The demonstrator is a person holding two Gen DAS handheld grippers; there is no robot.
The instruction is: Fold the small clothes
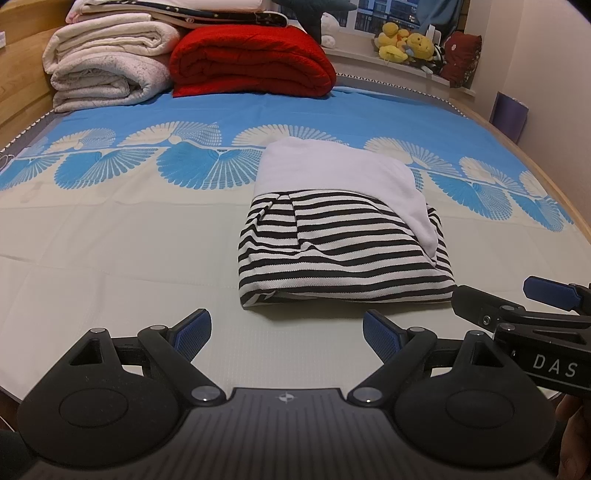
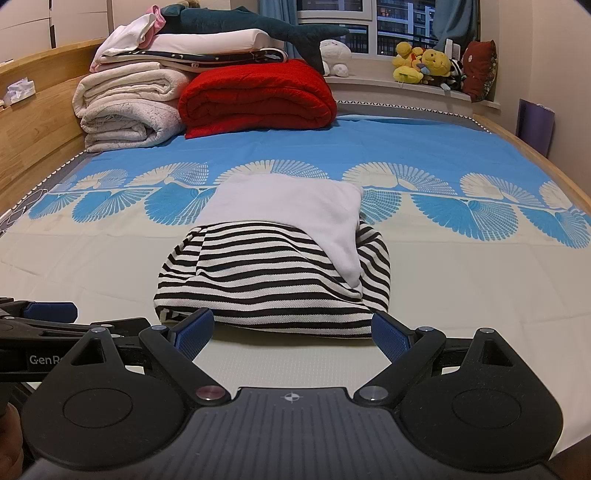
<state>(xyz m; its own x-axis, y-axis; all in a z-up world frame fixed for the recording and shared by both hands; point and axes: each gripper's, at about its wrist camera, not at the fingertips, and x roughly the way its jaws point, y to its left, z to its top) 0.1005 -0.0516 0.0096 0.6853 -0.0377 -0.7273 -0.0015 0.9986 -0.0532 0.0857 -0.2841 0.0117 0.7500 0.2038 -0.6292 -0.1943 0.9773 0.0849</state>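
Blue-patterned sheet [image 1: 110,240] covers the bed, blankets [image 1: 255,62] stacked far. My left claw [image 1: 286,334] and right claw [image 2: 293,334] hang released, near the folded striped garment [image 2: 266,280]

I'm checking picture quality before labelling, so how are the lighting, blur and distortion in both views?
Left wrist view: warm indoor light, sharp striped garment, fisheye bending the bed edge, dark corners. Right wrist view: the same warm light, a soft shadow under the garment, night-dark window, no motion blur.

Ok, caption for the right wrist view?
Open right claw facing a folded striped garment on the bed.
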